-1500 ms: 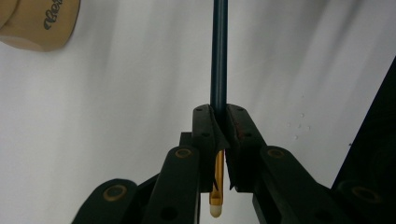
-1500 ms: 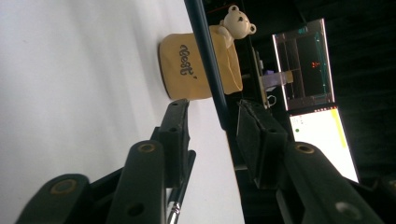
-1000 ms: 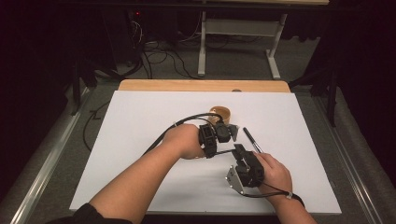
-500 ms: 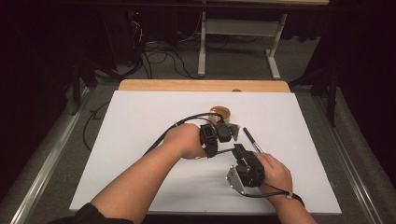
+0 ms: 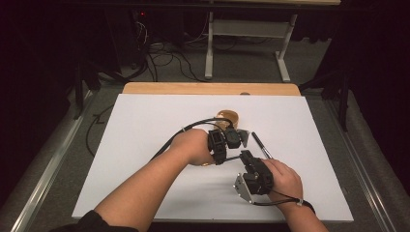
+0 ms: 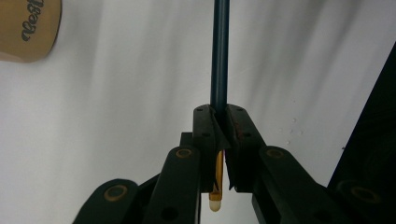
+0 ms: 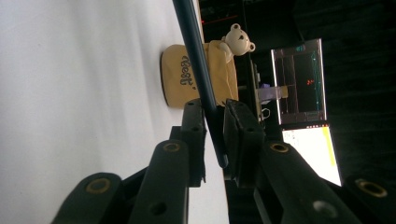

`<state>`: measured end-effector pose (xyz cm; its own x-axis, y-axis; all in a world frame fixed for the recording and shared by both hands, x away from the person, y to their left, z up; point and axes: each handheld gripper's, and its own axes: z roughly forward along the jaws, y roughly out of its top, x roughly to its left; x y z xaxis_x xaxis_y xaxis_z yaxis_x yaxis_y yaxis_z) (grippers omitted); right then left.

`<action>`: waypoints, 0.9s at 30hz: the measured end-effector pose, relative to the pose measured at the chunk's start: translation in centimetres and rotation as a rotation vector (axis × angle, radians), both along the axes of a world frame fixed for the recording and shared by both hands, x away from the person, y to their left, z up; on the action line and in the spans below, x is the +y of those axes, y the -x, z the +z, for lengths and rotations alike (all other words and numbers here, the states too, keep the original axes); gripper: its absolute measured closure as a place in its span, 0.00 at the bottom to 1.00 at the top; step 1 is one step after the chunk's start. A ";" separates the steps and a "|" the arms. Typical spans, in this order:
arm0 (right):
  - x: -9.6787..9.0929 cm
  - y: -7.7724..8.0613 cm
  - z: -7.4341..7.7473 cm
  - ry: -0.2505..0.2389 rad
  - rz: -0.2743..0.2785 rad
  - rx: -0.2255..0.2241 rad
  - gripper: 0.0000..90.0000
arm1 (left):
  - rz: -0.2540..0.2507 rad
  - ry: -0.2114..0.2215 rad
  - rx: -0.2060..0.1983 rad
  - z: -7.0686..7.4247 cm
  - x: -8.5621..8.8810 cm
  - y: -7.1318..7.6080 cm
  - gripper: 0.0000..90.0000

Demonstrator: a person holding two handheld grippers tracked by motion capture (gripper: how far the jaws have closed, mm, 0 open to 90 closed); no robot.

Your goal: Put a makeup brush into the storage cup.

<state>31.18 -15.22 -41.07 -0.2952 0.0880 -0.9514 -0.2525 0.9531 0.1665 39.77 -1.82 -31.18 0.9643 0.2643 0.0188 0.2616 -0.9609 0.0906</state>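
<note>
A tan bear cup [image 5: 227, 117] stands just beyond the clamped pen [image 5: 261, 145]

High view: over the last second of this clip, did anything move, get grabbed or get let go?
Little changed. The right gripper has just been closing its jaws on the dark pen between them. The left gripper stays shut on the pen's other part, and both hands kept their place. The tan bear holder and white board are as before.

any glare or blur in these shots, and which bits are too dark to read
High view: white table sheet evenly lit, surroundings nearly black. Left gripper view: soft grey streaks on the sheet, pen sharp. Right gripper view: bright monitors against darkness, near jaws slightly soft.
</note>
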 end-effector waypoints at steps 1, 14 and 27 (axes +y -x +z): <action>0.0 0.0 0.0 0.008 0.001 -0.003 0.91 | 0.000 0.004 -0.003 -0.1 0.0 0.0 0.93; 0.1 0.0 -0.4 0.063 0.013 -0.004 0.96 | 0.013 0.015 0.007 0.2 0.1 0.0 0.92; 0.2 0.1 -0.4 0.082 0.017 -0.003 0.97 | 0.014 0.021 0.007 0.6 0.4 0.0 0.91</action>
